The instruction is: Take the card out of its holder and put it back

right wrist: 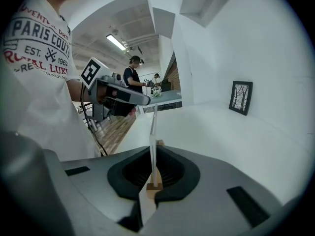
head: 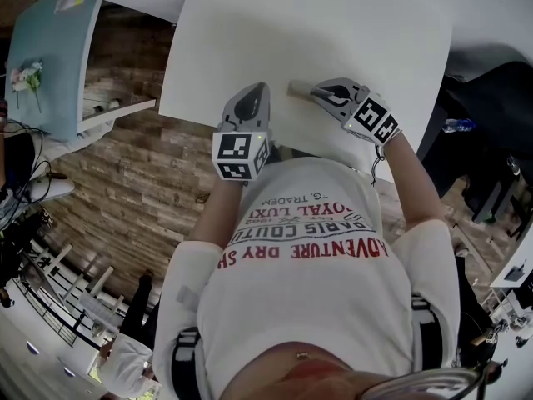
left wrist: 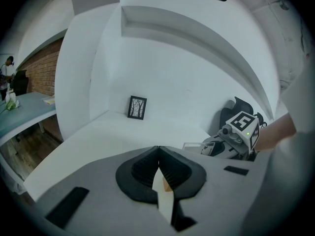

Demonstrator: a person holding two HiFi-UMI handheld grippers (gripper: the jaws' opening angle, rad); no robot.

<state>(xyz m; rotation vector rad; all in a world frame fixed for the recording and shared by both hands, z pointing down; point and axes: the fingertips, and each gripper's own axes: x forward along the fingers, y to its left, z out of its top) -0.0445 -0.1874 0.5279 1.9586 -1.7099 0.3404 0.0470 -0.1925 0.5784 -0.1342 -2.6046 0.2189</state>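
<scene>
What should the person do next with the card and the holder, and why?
Probably carry the card across and line its edge up with the clear holder. The left gripper is shut on the thin white card, the right gripper is shut on the clear holder, and the two are apart, so the card has yet to go back in.

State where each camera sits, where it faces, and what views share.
Head view: on the head, facing down at the table; shirt, left gripper and right gripper show.
Left gripper view: on that gripper, facing across the table to a picture; its shut jaws and right gripper show.
Right gripper view: on that gripper, facing the holder in its jaws; shirt and left gripper show.
Both gripper views share the picture.
</scene>
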